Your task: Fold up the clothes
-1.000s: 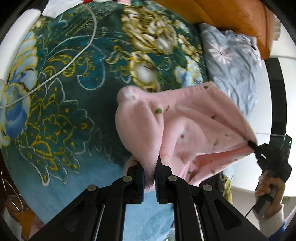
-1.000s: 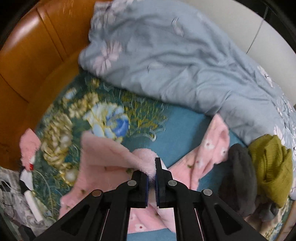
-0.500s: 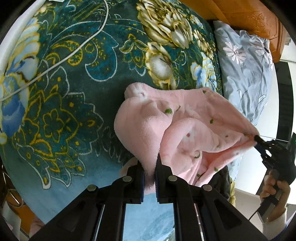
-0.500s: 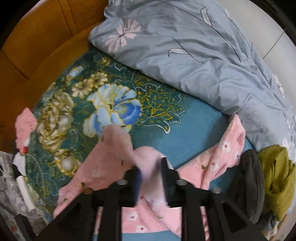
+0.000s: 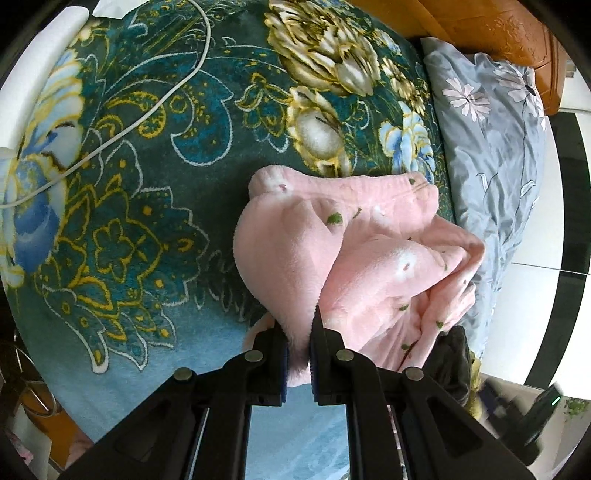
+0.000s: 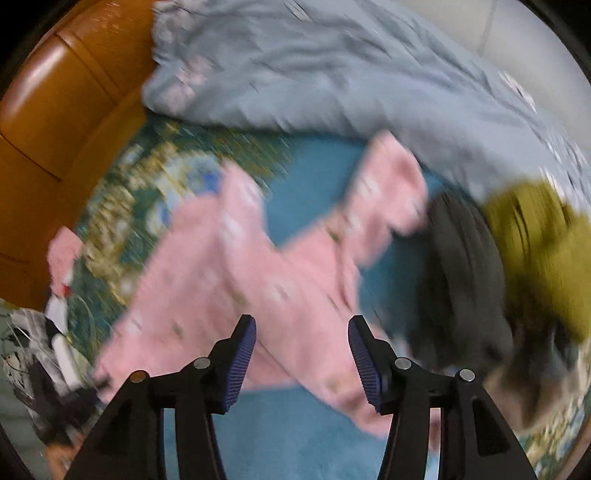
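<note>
1. the left tongs are clenched on a fold of the pink fleece garment, the fabric pinched between the two tips and bunching up ahead of them.
2. just ahead of the left tongs the garment's rounded folded edge faces left, and its gathered band edge runs across the far side, lying on the floral blanket.
3. left of the left tongs the blanket is bare, apart from a white cable that curves across it well away from the garment.
4. right of the garment a grey floral duvet lies close beside it, with a wooden headboard beyond.
5. the right tongs stand released, tips well apart, with nothing between them.
6. this view is blurred; the pink garment lies spread on the bed ahead of and under the right tongs, one leg reaching far right towards the duvet's edge.
7. right of the right tongs a dark garment and an olive garment sit close to the pink one.
8. plain teal blanket lies open between the pink legs and below the tips.
</note>
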Demonstrator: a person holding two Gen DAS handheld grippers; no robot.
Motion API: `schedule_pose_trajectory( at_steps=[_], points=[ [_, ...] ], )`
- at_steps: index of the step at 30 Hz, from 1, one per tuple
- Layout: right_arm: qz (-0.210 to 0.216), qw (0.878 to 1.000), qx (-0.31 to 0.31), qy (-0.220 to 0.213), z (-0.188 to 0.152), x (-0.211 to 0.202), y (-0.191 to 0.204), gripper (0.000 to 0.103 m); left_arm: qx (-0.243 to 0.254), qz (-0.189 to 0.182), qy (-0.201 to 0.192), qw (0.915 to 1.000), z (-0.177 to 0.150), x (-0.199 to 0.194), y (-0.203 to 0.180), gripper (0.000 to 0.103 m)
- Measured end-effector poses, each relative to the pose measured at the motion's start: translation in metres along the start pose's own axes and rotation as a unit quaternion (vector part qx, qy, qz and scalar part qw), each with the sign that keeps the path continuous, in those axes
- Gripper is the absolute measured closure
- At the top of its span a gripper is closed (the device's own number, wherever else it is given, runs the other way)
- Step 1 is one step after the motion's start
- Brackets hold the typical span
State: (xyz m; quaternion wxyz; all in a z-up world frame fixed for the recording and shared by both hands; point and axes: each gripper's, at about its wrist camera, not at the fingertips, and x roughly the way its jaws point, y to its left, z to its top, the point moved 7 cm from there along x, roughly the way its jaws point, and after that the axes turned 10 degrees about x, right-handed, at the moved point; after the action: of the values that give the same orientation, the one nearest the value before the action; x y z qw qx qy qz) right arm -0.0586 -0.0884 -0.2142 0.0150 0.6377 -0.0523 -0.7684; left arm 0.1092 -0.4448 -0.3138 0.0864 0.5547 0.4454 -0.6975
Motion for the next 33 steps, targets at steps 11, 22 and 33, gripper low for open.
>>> schedule_pose_trajectory(
  at_steps=[11, 22, 33],
  points=[
    [-0.057, 0.993, -0.035, 0.098, -0.083, 0.081, -0.043, 0.045, -0.001, 0.022, 0.007, 0.9997, -0.009, 0.010, 0.002, 0.094],
    [-0.181, 0.972, -0.053, 0.138, -0.108, 0.115, -0.087, 0.052, -0.020, 0.014, 0.006, 0.9997, -0.013, 0.013, 0.009, 0.094],
    [-0.142, 0.987, 0.002, 0.078, -0.071, 0.054, -0.089, 0.096, -0.037, -0.004, 0.006, 0.9993, -0.020, 0.013, 0.014, 0.093]
  ],
)
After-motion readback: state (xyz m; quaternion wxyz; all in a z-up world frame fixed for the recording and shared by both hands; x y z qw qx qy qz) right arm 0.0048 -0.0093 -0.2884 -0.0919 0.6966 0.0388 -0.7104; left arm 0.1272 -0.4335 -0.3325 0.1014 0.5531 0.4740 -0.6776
